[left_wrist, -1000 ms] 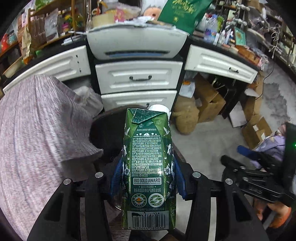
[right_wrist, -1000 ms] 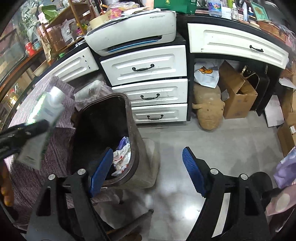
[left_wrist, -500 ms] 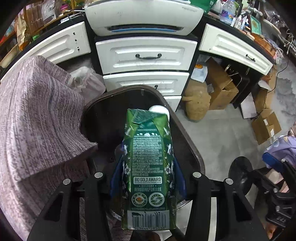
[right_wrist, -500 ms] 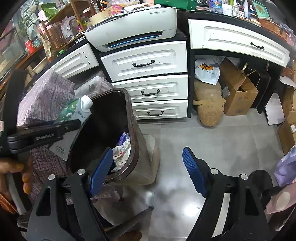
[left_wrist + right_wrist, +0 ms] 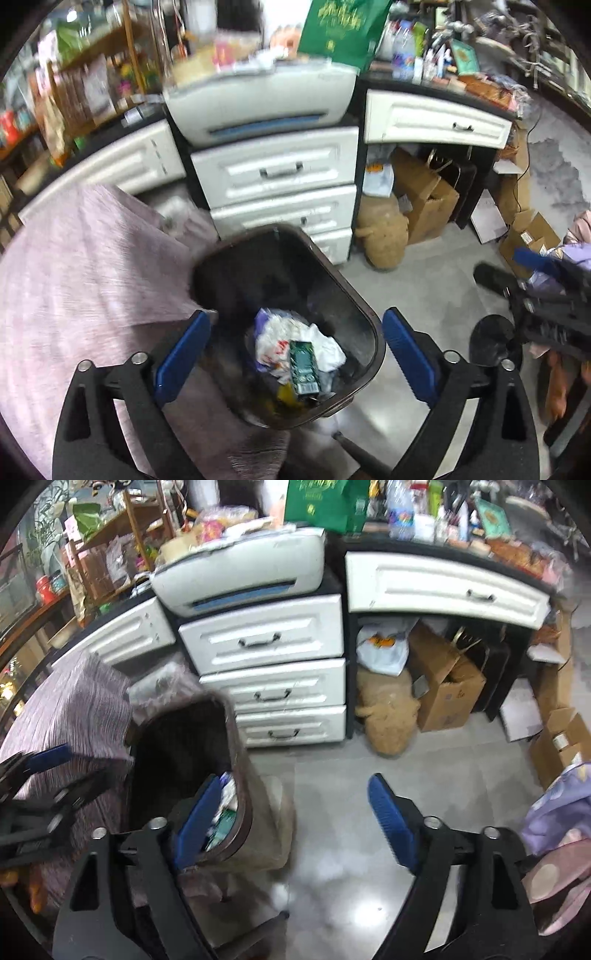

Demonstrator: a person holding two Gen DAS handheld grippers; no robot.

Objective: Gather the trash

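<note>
Left wrist view, left to right: purple cloth (image 5: 85, 280) is draping beside the bin (image 5: 365, 321), the left gripper (image 5: 295, 350) is hanging over the bin with jaws spread wide and nothing between them, and the green carton (image 5: 303, 365) is lying inside on white crumpled trash (image 5: 280, 339). Right wrist view, left to right: the left gripper (image 5: 48, 775) is showing blurred at the edge, the bin (image 5: 243, 775) is standing on the grey floor (image 5: 332, 812) in front of white drawers (image 5: 273, 672), and the right gripper (image 5: 291, 819) is hovering beside the bin, jaws apart and gripping nothing.
</note>
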